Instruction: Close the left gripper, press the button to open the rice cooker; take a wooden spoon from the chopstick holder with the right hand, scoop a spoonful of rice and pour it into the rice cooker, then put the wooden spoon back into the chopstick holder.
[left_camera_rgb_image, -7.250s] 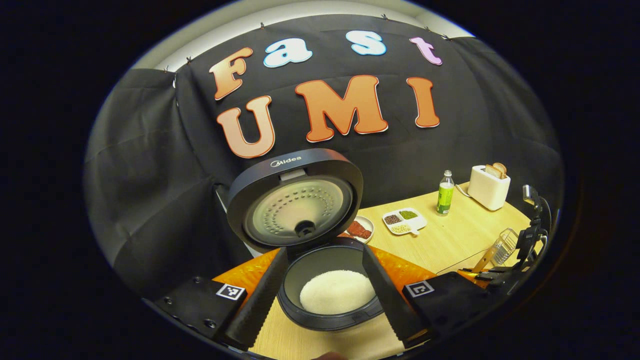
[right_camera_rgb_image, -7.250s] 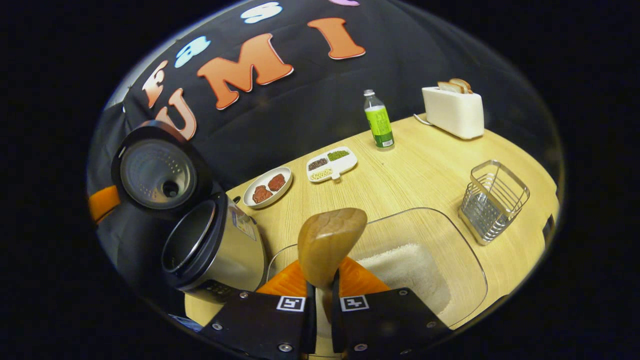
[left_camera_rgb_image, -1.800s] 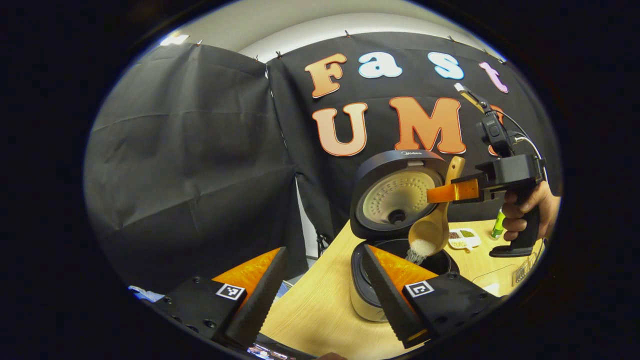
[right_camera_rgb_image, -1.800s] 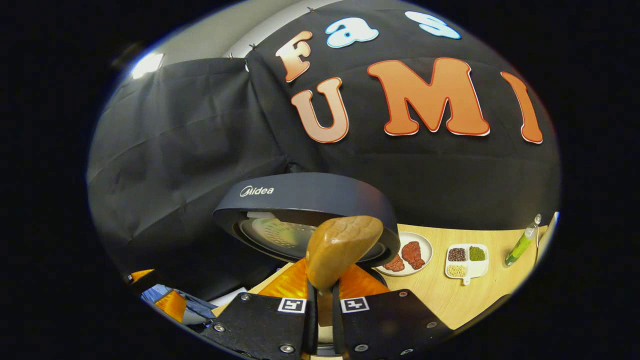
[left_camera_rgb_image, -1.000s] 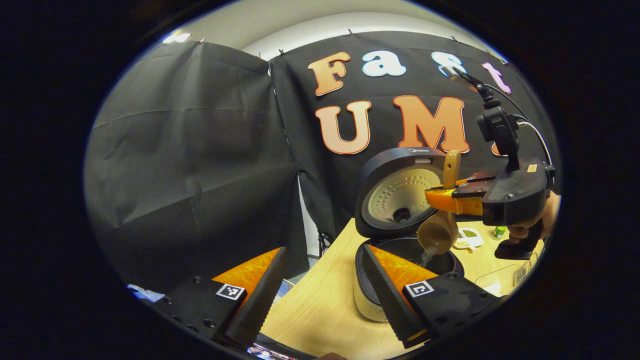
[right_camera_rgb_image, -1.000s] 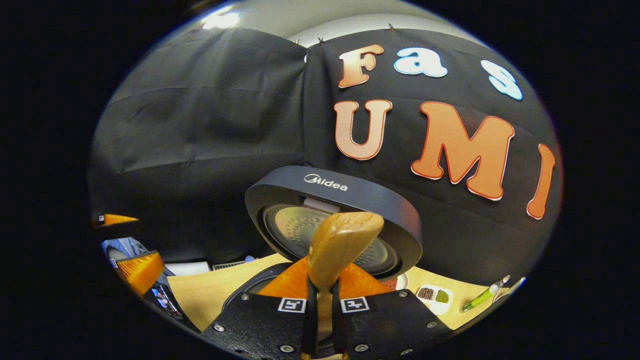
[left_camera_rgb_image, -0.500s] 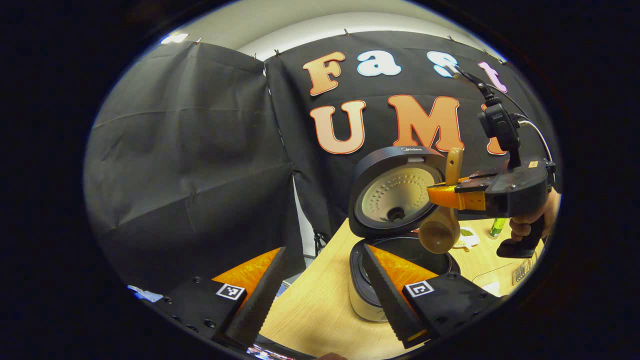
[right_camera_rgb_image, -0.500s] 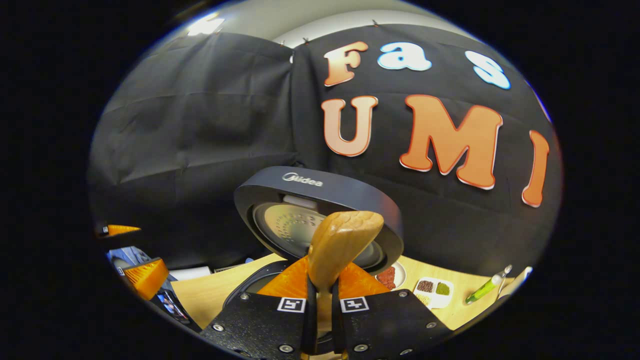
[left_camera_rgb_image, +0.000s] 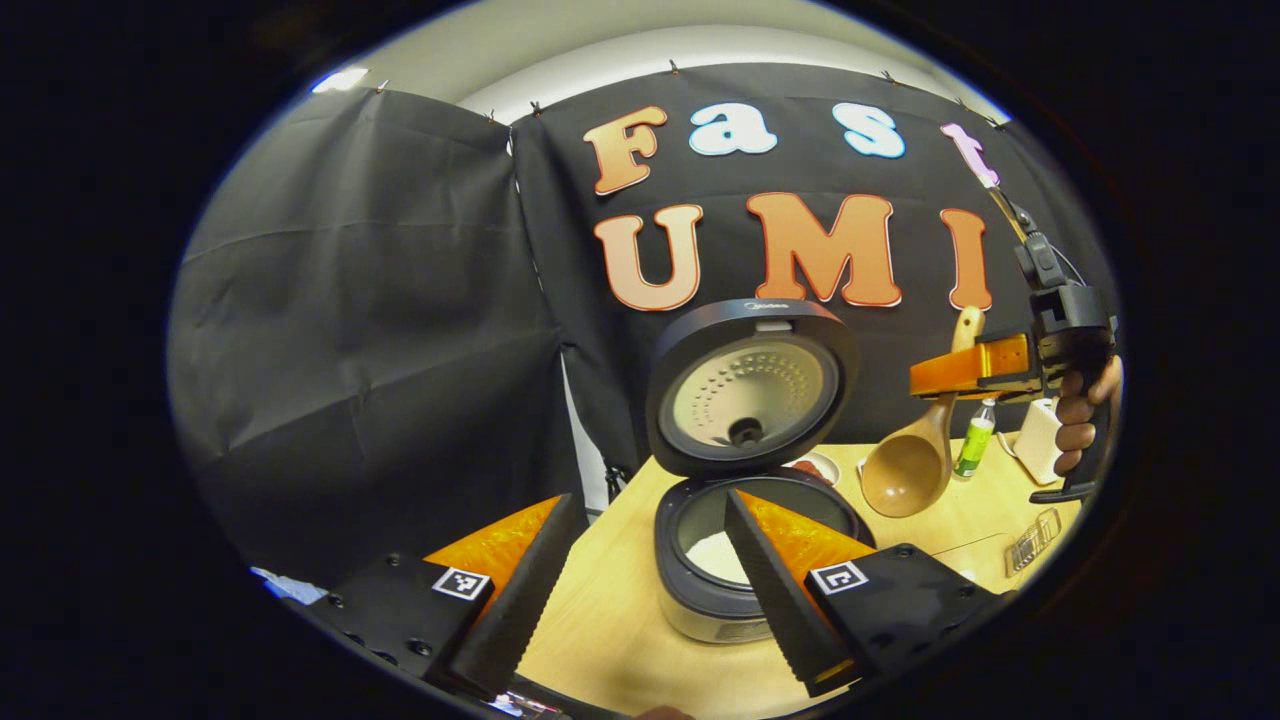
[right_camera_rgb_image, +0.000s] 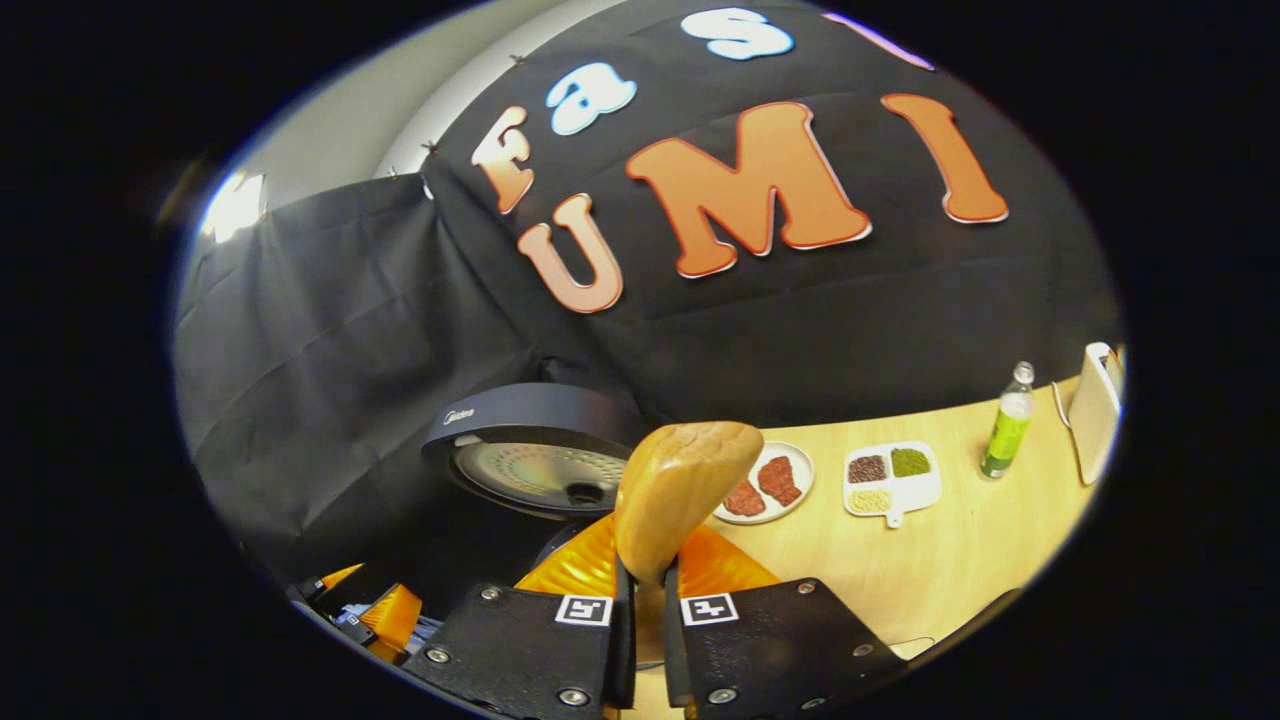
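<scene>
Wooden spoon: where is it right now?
Left gripper view: the brown wooden spoon hangs bowl-down in the right gripper, right of the open black rice cooker, above the table.

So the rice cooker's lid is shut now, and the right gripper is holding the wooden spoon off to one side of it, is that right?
Not quite: the rice cooker has its lid standing open, with rice in the pot, as the left gripper view shows. The rest holds: the right gripper holds the wooden spoon off to the side.
</scene>
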